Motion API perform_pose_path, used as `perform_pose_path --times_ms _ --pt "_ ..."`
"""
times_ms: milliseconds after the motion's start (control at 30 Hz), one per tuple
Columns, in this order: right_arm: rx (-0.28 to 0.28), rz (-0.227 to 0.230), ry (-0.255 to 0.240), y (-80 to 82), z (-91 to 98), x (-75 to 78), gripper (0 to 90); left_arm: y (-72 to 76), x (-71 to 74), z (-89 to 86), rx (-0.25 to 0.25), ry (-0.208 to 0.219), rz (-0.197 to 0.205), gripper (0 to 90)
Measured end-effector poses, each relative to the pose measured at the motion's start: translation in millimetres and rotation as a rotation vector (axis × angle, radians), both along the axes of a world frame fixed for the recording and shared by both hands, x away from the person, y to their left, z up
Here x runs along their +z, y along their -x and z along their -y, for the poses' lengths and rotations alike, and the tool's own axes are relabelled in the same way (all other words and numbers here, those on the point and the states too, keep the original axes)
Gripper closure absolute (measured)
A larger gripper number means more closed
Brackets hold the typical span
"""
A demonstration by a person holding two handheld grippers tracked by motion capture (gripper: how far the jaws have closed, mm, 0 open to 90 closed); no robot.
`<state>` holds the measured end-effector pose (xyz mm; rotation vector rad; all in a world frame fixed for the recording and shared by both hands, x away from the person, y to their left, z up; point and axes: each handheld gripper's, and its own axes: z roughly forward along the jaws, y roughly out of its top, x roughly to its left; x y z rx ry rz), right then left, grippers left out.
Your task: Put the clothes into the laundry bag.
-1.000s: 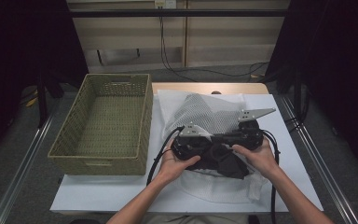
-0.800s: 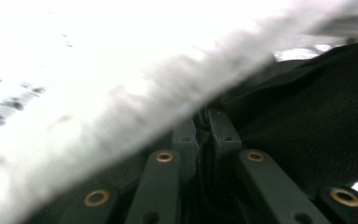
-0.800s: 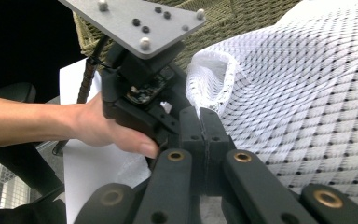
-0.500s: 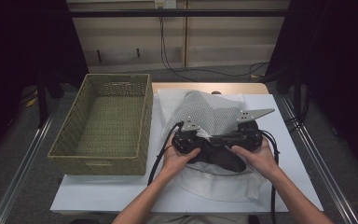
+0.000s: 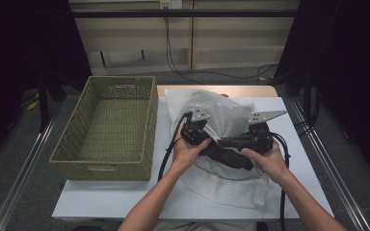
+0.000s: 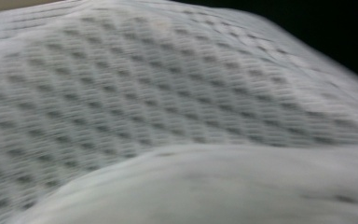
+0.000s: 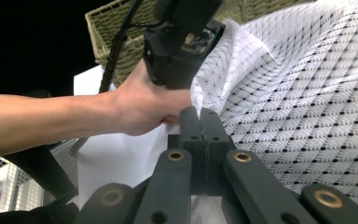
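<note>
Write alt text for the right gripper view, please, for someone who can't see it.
The right gripper, its two black jaws pressed together, pinches an edge of white mesh fabric. Beyond it, a hand holds the left gripper against the same fabric, with a wicker basket behind.

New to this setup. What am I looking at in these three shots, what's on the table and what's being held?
No robot arm: a person holds a hand-held tool with two jaws in each hand, the left gripper and the right gripper. The wide shot comes from a fixed camera above the table. The other two come from cameras riding on each tool.

On the white table stand an empty wicker basket and a white mesh cloth, lifted in the middle.

In the right gripper view, the jaws are closed with white cloth pinched between them. The left gripper view is a blurred close-up of the mesh, so its grip can't be seen directly.
</note>
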<state>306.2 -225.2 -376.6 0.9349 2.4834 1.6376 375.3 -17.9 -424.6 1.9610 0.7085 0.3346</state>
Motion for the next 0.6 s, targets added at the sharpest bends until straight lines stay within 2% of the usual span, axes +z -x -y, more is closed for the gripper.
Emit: perform_pose_path --times_ms 67,100,167,233,300,367,400,467,600 --pt "0.005 -0.014 0.005 -0.7 -1.0 -3.3 89.8 -4.6 -11.6 2.4 0.006 -0.030 -0.038 84.1" --pt "0.008 -0.020 0.013 -1.2 -2.3 -5.4 89.8 -6.0 -18.3 2.7 0.007 -0.034 -0.037 84.1" --pt "0.016 -0.027 0.032 -1.5 -5.2 -9.3 89.8 -8.0 -30.0 2.3 0.015 -0.046 -0.061 83.9" --pt "0.021 -0.035 0.042 -1.7 -7.4 -11.9 89.8 -9.3 -38.3 1.8 0.003 -0.057 -0.069 83.5" --pt "0.022 -0.037 0.056 -2.3 -8.6 -14.2 89.8 -9.1 -39.9 0.1 -0.006 -0.048 -0.073 82.5" --pt "0.022 -0.038 0.073 -2.1 -9.8 -16.9 89.8 -8.2 -37.4 -2.0 -0.015 -0.032 -0.103 80.6" --pt "0.025 -0.040 0.081 -2.1 -10.3 -18.2 89.8 -7.0 -35.6 -3.6 -0.024 -0.035 -0.102 79.3" --pt "0.026 -0.046 0.082 -3.0 -10.8 -20.4 89.8 -4.3 -33.1 -7.6 -0.034 -0.010 -0.115 74.7" --pt "0.022 -0.055 0.083 -3.8 -9.9 -23.4 89.8 5.4 -26.4 -14.5 -0.046 -0.034 -0.102 63.2"
